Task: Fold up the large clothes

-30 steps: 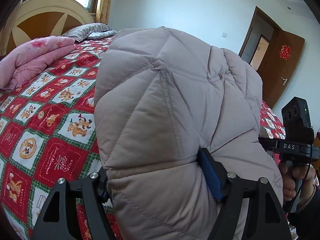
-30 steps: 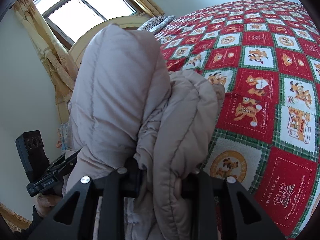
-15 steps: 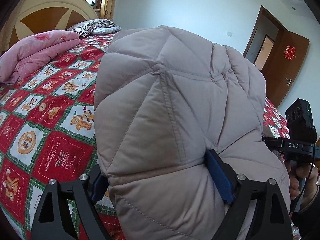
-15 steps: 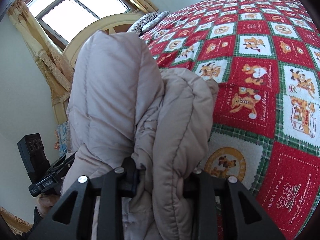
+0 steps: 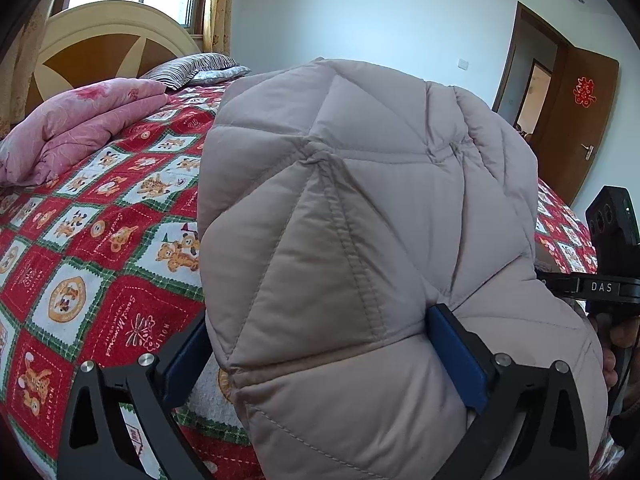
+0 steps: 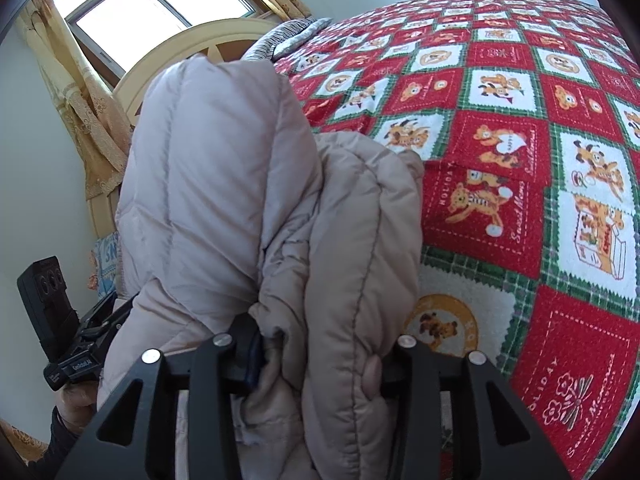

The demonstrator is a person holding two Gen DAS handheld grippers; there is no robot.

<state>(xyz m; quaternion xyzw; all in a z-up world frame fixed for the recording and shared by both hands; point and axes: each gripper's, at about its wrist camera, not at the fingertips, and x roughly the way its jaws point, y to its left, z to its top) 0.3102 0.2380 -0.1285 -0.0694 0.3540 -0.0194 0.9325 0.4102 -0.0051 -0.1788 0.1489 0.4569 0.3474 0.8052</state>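
1. Left claw (image 5: 316, 344), angled down, has just been opening wide; the puffy coat (image 5: 360, 200) bulges between its fingers, left pad clear.
2. Right claw (image 6: 324, 354), also just been opening, stays pressed on the coat's bunched edge.
3. The coat rests on the bed (image 5: 100, 248), with its red bear quilt.

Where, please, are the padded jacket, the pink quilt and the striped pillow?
padded jacket (image 5: 360, 208), left wrist view, its quilted panel.
pink quilt (image 5: 76, 128), left wrist view, its folded top.
striped pillow (image 5: 192, 66), left wrist view, its upper face.
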